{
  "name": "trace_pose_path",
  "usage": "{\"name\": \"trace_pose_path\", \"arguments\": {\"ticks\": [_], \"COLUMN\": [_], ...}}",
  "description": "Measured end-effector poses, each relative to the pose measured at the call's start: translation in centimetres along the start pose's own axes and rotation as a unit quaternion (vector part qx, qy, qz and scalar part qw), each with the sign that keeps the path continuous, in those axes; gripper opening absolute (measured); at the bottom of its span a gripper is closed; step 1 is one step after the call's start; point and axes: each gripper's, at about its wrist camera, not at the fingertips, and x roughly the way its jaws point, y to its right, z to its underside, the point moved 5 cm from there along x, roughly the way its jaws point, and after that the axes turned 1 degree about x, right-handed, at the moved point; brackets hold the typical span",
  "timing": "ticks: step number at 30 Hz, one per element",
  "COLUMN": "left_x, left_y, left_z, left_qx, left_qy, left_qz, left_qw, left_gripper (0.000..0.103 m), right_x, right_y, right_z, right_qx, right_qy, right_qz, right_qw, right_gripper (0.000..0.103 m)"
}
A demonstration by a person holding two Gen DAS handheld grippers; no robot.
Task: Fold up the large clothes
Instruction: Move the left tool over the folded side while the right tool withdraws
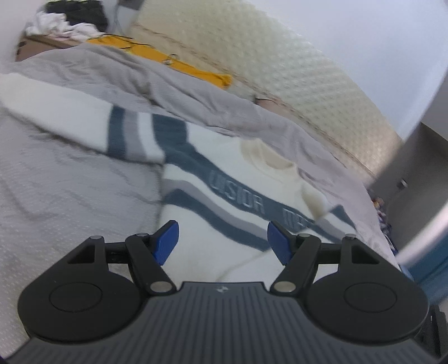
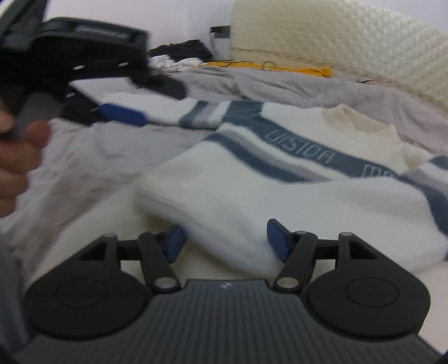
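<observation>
Sweater (image 2: 252, 179): white knit, blue/grey stripes with lettering across the chest, cream collar. Lies flat on the bed, body spread, one sleeve stretched out sideways.

Right gripper (image 2: 225, 240): jaws released, spread apart. A white fold at the sweater's edge sits between them, nearer the right-hand blue pad; pads not pressing it as far as the blurred frame shows. Rest of the sweater runs ahead and to the right of the jaws.

Left gripper (image 1: 222, 240): jaws released, nothing clamped. White sweater body fills the gap below and ahead; striped chest band and collar just beyond the tips, sleeve off to the upper left. In the right wrist view this gripper hangs over the sleeve, held by a hand (image 2: 14, 156) at the left edge.

Grey bedsheet (image 1: 56, 179) under everything, wrinkled. Beyond the sweater: yellow cloth (image 1: 173, 60) along the far edge, cream quilted headboard (image 1: 252, 50) behind it, pile of dark and white clothes (image 1: 70, 19) at the far left corner.
</observation>
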Motion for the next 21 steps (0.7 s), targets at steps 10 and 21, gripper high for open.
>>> {"name": "trace_pose_path", "arguments": {"ticks": [10, 21], "left_x": [0.1, 4.1], "left_y": [5.3, 5.6], "left_z": [3.3, 6.9], "left_qx": [0.12, 0.165], "left_qy": [-0.031, -0.102], "left_qz": [-0.02, -0.081], "left_qw": [0.9921, 0.9776], "left_gripper": [0.073, 0.057], "right_x": [-5.1, -3.6], "right_y": [4.7, 8.0], "right_z": [0.6, 0.1], "right_qx": [0.156, 0.2], "right_qy": [0.028, 0.069], "right_qz": [0.074, 0.146], "right_qw": [0.985, 0.966], "right_gripper": [0.065, 0.052]}}
